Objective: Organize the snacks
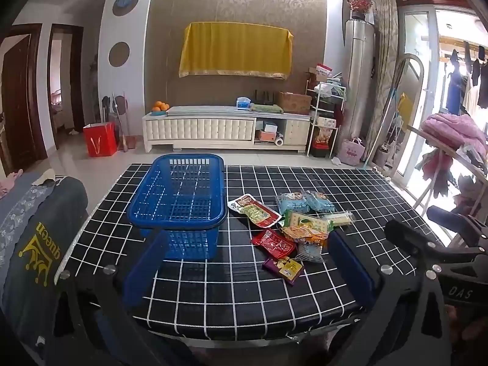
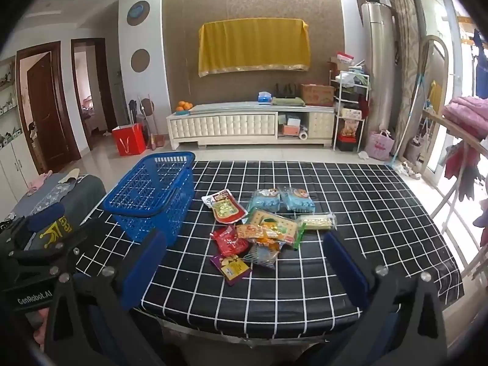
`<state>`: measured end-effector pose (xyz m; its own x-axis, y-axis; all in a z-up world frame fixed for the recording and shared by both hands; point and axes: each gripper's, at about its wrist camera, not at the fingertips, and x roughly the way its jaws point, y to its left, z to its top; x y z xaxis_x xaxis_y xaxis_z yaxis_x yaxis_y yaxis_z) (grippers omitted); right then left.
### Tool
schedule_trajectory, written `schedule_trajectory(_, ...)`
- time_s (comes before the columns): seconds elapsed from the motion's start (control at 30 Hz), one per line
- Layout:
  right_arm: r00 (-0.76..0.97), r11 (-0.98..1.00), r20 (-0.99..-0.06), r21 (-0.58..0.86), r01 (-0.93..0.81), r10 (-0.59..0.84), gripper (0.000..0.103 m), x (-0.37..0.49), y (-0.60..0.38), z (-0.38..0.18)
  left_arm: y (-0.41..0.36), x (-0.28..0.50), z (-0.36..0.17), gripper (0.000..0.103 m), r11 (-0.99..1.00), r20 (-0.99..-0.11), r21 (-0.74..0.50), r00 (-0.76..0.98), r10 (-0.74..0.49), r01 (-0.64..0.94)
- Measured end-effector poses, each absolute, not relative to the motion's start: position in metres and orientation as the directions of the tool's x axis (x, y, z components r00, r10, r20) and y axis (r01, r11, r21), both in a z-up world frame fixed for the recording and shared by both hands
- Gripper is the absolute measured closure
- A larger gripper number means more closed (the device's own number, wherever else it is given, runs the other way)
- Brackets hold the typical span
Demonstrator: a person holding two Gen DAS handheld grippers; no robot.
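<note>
Nothing sorted yet: the blue basket at centre-left seems empty, snack packets piled mid-frame, left gripper and right gripper spread wide, holding nothing.

Right claw gaped wide above near bench edge, holding nothing. Blue basket stood far-left. Snacks lay heaped just right of it.
</note>
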<state>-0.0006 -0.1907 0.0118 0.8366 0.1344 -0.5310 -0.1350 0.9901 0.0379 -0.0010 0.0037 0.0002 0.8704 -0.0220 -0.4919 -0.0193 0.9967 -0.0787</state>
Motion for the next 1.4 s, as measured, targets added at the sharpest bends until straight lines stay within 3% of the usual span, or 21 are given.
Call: schedule_trajectory(1.4, 0.824, 0.987, -0.544, 0.061, -0.149, 0.158, 0.0, -0.0074, -0.1909, 0.0123, 0.0063, -0.0073, 0.0028, 0.0, 0.995, -0.514, -0.097, 0.858, -0.029, -0.025)
